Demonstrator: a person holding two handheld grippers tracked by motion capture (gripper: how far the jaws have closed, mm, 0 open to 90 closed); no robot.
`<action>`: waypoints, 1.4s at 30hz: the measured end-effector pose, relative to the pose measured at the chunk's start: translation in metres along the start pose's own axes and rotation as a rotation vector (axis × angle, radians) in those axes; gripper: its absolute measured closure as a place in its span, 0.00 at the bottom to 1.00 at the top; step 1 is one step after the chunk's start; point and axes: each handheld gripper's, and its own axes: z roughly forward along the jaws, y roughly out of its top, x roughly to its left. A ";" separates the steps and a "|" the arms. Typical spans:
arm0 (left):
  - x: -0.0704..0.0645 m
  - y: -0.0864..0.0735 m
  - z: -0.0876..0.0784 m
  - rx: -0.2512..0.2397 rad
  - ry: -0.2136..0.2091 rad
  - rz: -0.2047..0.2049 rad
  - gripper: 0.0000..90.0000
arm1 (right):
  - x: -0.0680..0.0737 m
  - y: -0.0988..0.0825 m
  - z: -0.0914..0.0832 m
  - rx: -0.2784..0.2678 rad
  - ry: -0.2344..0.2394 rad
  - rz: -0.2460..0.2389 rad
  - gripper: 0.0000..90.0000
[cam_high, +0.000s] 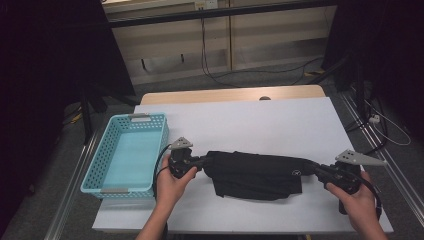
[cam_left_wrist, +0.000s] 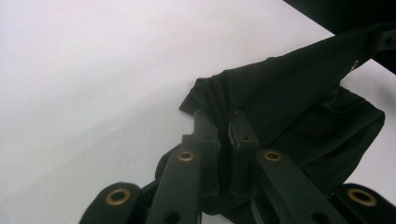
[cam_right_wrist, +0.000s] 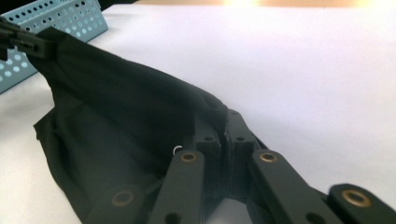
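Gripping 1 blk garment (cam_high: 257, 172), 2 grippers

Left tool (cam_high: 204, 161) and right tool (cam_high: 316, 170) clamped, facing inward

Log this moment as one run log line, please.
left gripper: shut on black garment | right gripper: shut on black garment | garment: stretched between them on table | blue basket: empty

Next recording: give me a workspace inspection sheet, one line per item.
Surface: white table top, wooden strip at its far edge.
Job's things: black fabric garment, stretched between both claws.
Clutter: light blue perforated plastic basket, nothing inside, at left.
Grippers: left claw and right claw, each shut on a garment end.
Cables: black cable loops from left claw; others on floor.
Surroundings: grey floor, dark stands, beige wall.
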 end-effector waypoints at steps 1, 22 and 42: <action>0.001 0.002 -0.001 -0.006 0.004 0.005 0.94 | 0.000 0.003 0.000 -0.012 0.004 0.002 0.96; 0.005 0.023 -0.006 -0.045 0.008 0.004 0.94 | -0.004 0.025 0.004 -0.030 -0.017 -0.016 0.96; 0.027 0.059 -0.011 -0.049 0.063 -0.017 0.95 | -0.011 0.073 0.038 -0.050 -0.052 -0.022 0.96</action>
